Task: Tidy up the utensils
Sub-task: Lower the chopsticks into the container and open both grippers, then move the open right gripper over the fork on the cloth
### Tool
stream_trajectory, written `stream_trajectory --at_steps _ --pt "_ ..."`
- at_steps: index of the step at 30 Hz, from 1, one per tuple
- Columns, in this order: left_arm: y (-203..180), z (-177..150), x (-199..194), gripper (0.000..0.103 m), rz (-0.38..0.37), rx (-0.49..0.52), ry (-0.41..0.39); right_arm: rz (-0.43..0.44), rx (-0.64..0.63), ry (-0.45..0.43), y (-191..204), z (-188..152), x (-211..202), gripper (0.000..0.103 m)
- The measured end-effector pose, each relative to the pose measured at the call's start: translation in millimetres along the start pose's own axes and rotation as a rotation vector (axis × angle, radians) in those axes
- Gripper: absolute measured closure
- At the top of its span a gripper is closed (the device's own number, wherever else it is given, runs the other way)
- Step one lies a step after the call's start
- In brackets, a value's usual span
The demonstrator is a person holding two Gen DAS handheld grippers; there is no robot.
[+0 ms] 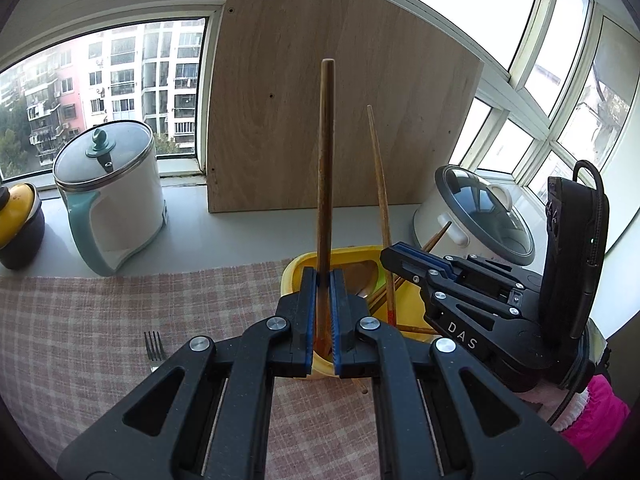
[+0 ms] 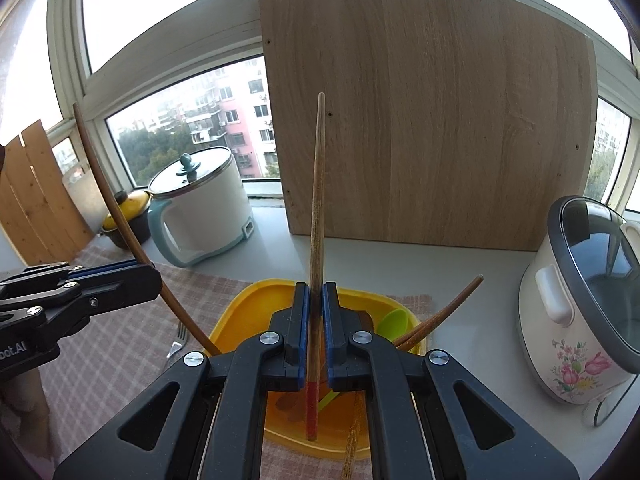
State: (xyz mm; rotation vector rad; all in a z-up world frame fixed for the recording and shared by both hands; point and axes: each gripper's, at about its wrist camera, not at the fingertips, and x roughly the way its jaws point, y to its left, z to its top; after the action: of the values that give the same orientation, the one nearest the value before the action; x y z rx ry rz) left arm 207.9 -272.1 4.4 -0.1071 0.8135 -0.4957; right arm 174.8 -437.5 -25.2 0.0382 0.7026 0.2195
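Chopsticks are what we hold in both tools at this moment, one in each. Our left gripper (image 1: 324,300) is clenched on a plain brown chopstick (image 1: 326,168) that stands nearly upright between its blue pads, its lower end down inside the yellow tray (image 1: 296,270). Our right gripper (image 2: 315,312) is clenched on a second chopstick (image 2: 318,200), this one with a red-painted end that reaches down into the same tray below the jaws.

From the right wrist view we see the left tool at the left edge, its chopstick slanting up toward the window. In the tray lie a green spoon (image 2: 394,322) and a few more chopsticks (image 2: 440,312) leaning out over its right rim. The tray sits on a pink checked cloth (image 1: 120,320), and a fork (image 1: 155,350) lies on the cloth just left of it.

Behind stand a white and teal electric pot (image 1: 116,200), a wooden board (image 1: 340,120) leaning against the window, and a white rice cooker (image 2: 576,300) with painted flowers at the right.
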Motion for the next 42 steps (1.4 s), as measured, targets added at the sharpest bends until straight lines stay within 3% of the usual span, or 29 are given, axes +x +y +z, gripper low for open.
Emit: stream_trajectory --at_steps 22,26,28,34,36,42 --pt "-0.6 -8.2 0.5 0.099 0.001 0.006 0.024 -0.026 0.038 0.038 -8.1 -13.8 -12.1 0.097" --pt "0.1 -10.5 -2.5 0.093 0.010 0.014 0.025 -0.034 0.051 0.023 -9.1 -15.2 -16.4 0.072" --pt "0.8 -11.7 -5.0 0.082 0.013 0.016 0.020 -0.037 0.054 0.020 -8.4 -15.5 -18.4 0.071" --pt "5.1 -14.1 -14.1 0.082 0.023 0.020 0.011 -0.045 0.060 0.010 -5.4 -16.7 -23.0 0.069" --pt "8.1 -15.6 -17.6 0.082 0.024 0.018 0.010 -0.048 0.064 0.005 -3.8 -17.9 -25.2 0.061" --pt "18.7 -21.1 -29.0 0.082 0.036 0.015 0.006 -0.063 0.071 -0.005 5.4 -20.9 -32.4 0.051"
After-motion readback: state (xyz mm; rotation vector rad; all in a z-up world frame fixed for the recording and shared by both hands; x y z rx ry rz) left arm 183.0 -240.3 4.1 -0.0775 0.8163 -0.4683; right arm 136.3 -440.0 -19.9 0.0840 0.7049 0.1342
